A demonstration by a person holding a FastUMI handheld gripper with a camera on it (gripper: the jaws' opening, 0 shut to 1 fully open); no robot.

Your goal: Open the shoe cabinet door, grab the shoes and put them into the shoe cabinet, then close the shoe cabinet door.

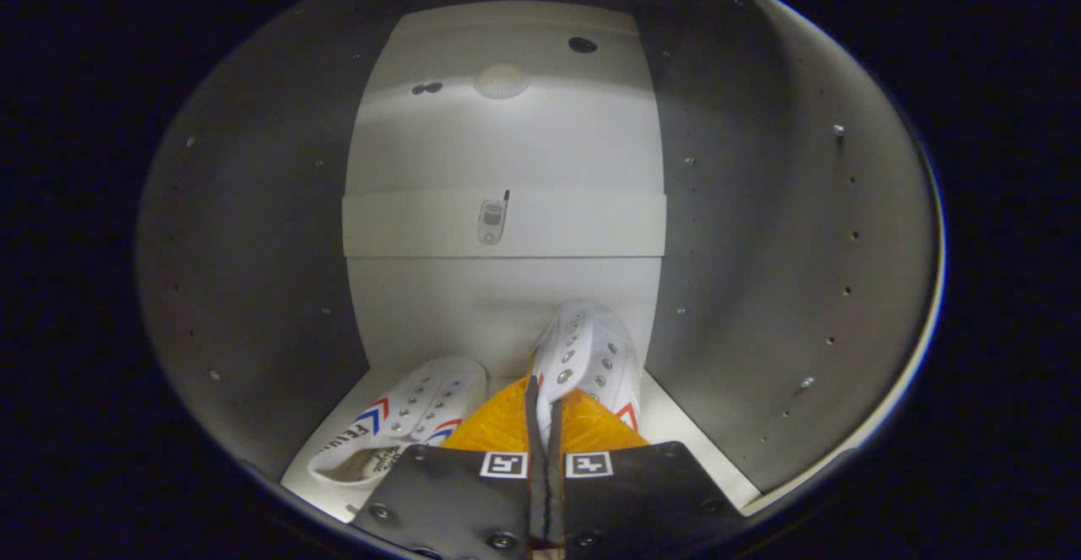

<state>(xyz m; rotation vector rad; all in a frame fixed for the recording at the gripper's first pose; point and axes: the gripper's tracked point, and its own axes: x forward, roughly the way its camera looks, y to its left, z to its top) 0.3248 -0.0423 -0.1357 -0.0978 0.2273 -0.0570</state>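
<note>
We see the hand-held gripper (545, 412) inside the cabinet (253, 247), its fingers pinching the rim of a shoe (591, 357) that sits on the cabinet floor. A second shoe (414, 421) lies just to its left, near the back wall.

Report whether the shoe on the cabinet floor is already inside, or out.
Inside. The loose shoe lies on the cabinet floor, beside the second shoe, which the gripper is shut on.
</note>
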